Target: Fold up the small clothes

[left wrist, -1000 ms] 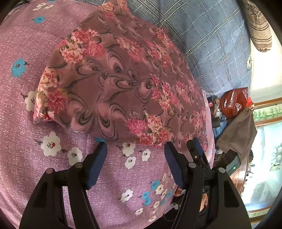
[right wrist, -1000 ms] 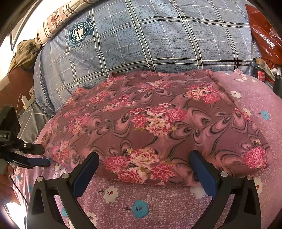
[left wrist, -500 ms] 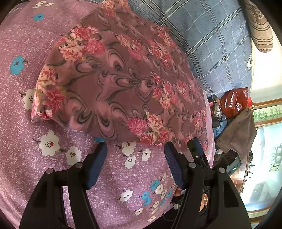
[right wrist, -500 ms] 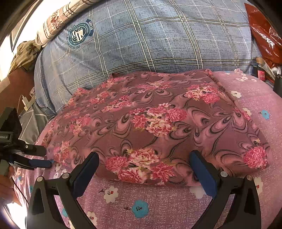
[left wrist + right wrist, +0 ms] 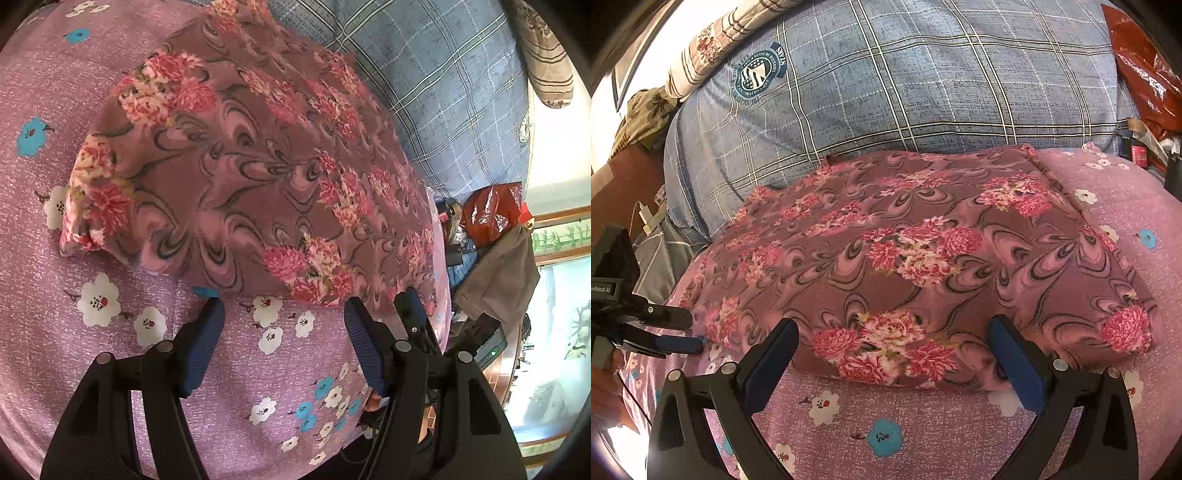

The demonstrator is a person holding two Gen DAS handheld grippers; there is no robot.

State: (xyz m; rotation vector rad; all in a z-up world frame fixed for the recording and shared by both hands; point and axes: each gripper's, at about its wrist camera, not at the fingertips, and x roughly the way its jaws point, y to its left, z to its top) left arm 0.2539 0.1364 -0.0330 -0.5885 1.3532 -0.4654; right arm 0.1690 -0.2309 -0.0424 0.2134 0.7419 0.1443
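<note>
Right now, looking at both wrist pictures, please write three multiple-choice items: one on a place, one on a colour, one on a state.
1. On what does the folded floral garment lie?
A. the purple flowered bedsheet
B. a wooden floor
C. a chair

2. What colour are the pads of the right gripper?
A. red
B. blue
C. white

3. How does the left gripper stand?
A. shut on the garment
B. shut on the sheet
C. open, nothing between its jaws

Answers:
1 A: the sheet shows all along the garment's near edge and sides, with the blue plaid quilt behind.
2 B: both pads are dark blue on black fingers.
3 C: only bare sheet lies between the pads, just short of the garment's hem.
</note>
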